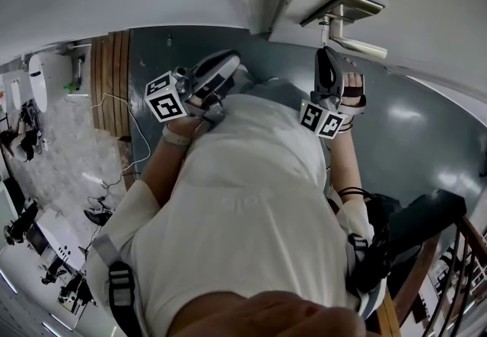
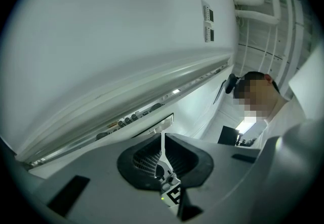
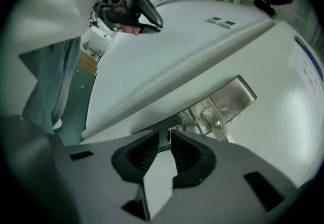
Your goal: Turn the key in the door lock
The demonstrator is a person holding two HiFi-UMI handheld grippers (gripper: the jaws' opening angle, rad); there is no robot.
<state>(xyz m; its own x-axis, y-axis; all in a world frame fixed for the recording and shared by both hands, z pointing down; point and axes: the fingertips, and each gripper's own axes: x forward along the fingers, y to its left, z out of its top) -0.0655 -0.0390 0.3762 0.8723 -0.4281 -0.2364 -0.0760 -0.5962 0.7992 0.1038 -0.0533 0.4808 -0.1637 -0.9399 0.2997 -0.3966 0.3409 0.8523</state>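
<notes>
The white door carries a silver lever handle [image 1: 358, 45] on a metal plate [image 1: 342, 7]. In the right gripper view the handle [image 3: 217, 117] sits just right of the lock cylinder, where a small dark key [image 3: 175, 129] shows. My right gripper [image 3: 169, 134] points at it with a narrow gap between its pads; the key lies at the tips and I see no pad pressing on it. From above, that gripper [image 1: 329, 54] reaches up just below the handle. My left gripper [image 1: 227, 63] is held off to the left, away from the lock, and its pads [image 2: 163, 143] meet on nothing.
The door frame edge [image 1: 262, 1] runs between both grippers. Below lies a dark grey floor [image 1: 426, 130]. A wooden stair rail [image 1: 468, 252] and a black bag [image 1: 411, 236] are at the lower right. A wooden strip [image 1: 110, 81] and cables lie at the left.
</notes>
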